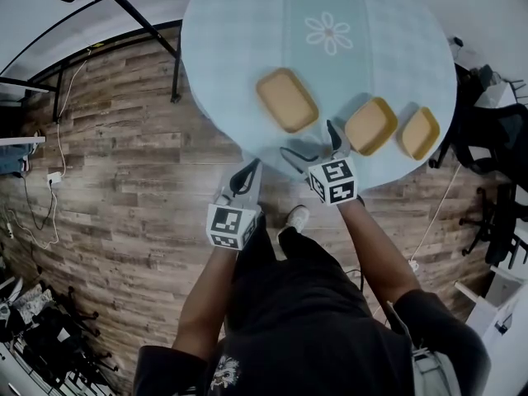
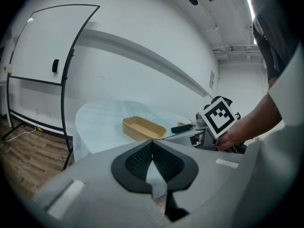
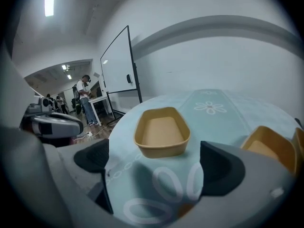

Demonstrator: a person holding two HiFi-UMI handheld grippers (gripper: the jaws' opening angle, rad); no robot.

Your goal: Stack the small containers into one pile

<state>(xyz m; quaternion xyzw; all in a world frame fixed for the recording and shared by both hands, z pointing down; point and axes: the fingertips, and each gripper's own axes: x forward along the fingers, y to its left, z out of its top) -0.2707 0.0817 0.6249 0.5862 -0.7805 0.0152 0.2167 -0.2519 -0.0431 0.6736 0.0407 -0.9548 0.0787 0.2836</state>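
Progress: no pile yet; three tan plastic tub containers sit apart on the round pale-blue tabletop (image 1: 239,23), so all the stacking is left.
Contents: left container (image 1: 286,100), middle container (image 1: 370,126) and right container (image 1: 420,133) look empty.
Left gripper (image 1: 244,178): jaws together, holding nothing, off the tabletop.
Right gripper (image 1: 318,148): jaws wide apart, empty, at the near edge.
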